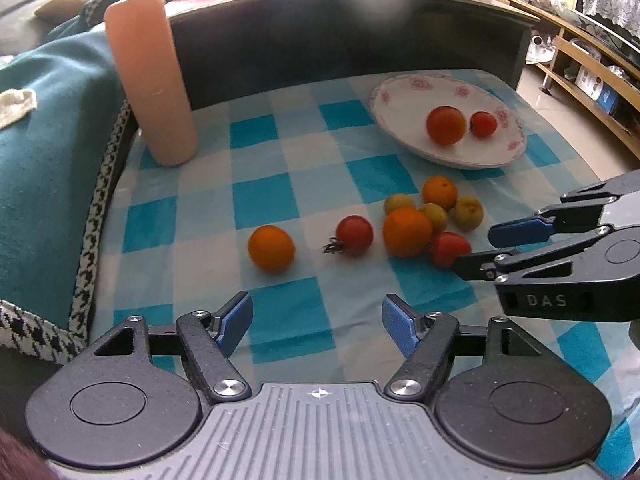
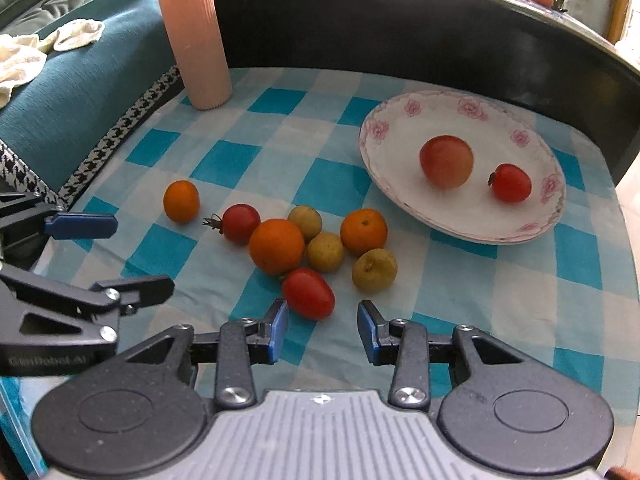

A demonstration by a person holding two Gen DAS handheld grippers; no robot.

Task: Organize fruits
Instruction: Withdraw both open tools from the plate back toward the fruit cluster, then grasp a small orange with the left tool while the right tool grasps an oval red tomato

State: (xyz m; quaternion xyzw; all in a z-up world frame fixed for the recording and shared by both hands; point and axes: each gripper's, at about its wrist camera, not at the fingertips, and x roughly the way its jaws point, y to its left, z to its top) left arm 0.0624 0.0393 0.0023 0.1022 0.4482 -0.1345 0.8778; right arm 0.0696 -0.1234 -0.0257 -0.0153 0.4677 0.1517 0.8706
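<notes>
A white floral plate (image 2: 400, 184) (image 1: 396, 116) holds a large reddish tomato (image 2: 446, 161) (image 1: 445, 125) and a small red tomato (image 2: 511, 183) (image 1: 483, 124). On the blue checked cloth lies a cluster of oranges, red tomatoes and yellow-green fruits. A lone orange (image 1: 271, 248) (image 2: 181, 201) lies apart to the left. My right gripper (image 2: 322, 330) (image 1: 476, 248) is open, with an oval red tomato (image 2: 308, 293) (image 1: 448, 248) just ahead of its fingertips. My left gripper (image 1: 316, 320) (image 2: 132, 256) is open and empty, short of the lone orange.
A tall ribbed peach vase (image 1: 150, 80) (image 2: 194, 36) stands at the cloth's back left. A teal cushion (image 1: 52, 128) borders the left side. A dark raised ledge (image 2: 400, 24) runs behind the table. The floor and wooden shelves (image 1: 584, 80) lie to the right.
</notes>
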